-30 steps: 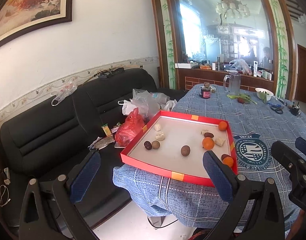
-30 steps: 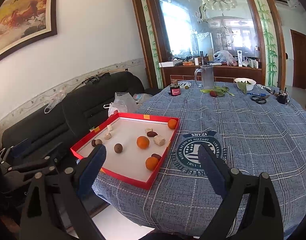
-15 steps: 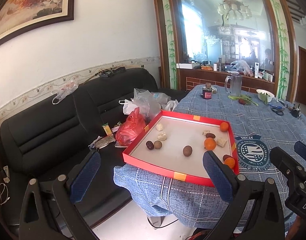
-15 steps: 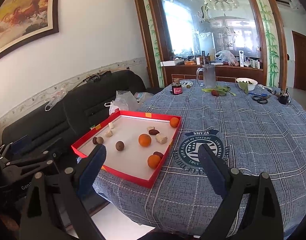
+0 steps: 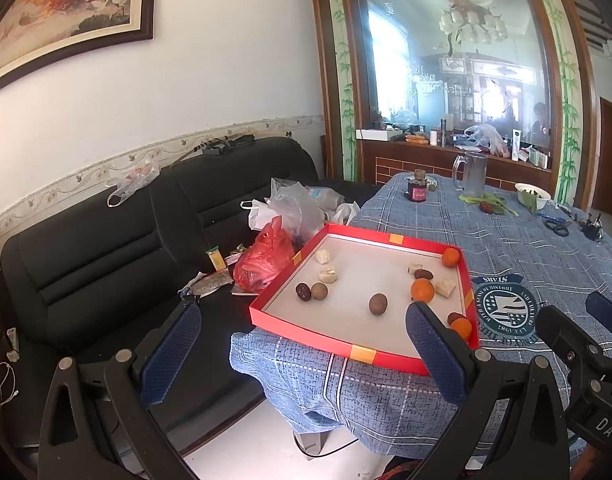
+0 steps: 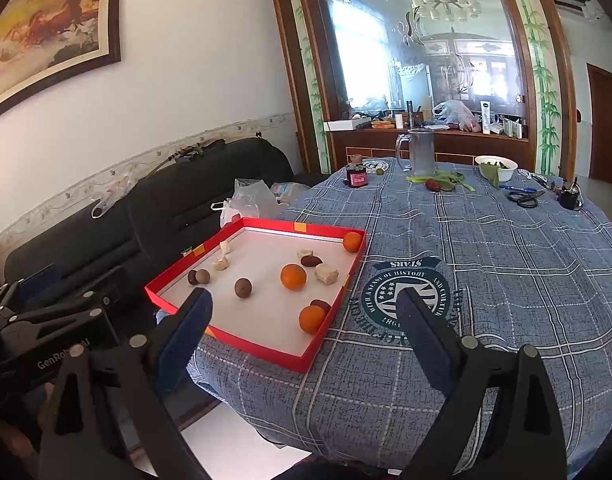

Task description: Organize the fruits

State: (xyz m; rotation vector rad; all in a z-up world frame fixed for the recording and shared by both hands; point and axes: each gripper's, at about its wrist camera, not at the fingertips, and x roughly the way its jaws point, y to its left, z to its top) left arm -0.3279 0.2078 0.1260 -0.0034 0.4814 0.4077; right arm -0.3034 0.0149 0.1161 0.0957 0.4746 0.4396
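Red tray with fruits ahead of open, empty right gripper.

A black leather sofa lines the white wall under a dark-framed horse painting; a wood-framed glass partition stands farthest ahead, daylight glaring through.

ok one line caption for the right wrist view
Open right gripper faces a red tray of oranges and small fruits on a blue checked tablecloth.
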